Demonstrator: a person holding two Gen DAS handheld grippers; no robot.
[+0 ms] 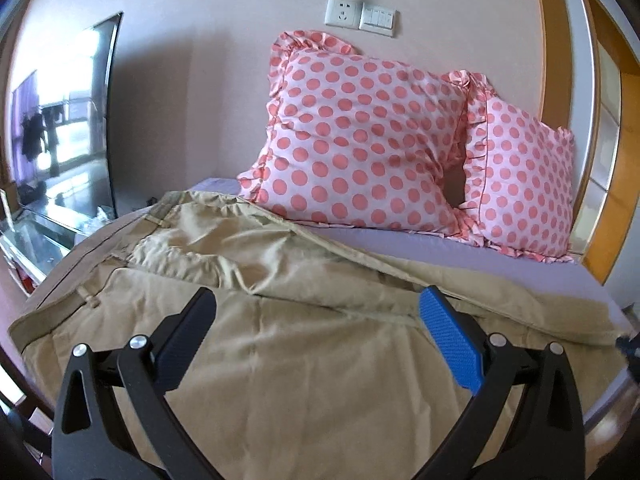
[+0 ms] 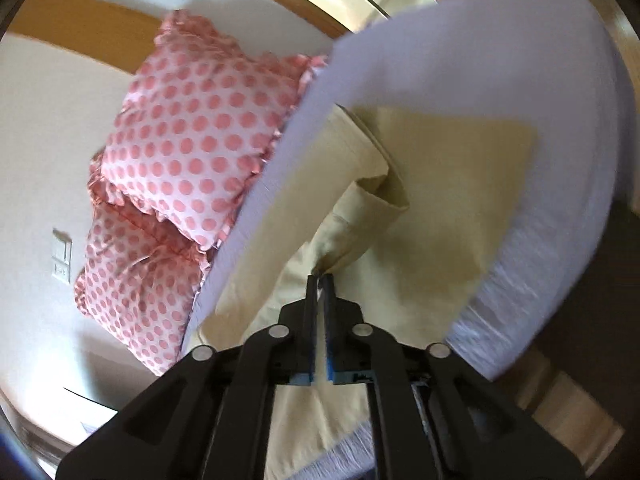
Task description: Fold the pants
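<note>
The tan pants lie spread on the lavender-sheeted bed. The right hand-held gripper is clenched on a fold of leg fabric, probably near the cuff, mid-fold; the left hand-held gripper hovers released. Next: carry the leg across. Polka-dot pillows lean on the wall.

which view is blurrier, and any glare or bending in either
Right wrist view: tilted and motion-smeared, worst along the mattress edge and khaki pants. Left wrist view: sharp, though the TV screen reflects bright window glare and fisheye bows the door frame.
</note>
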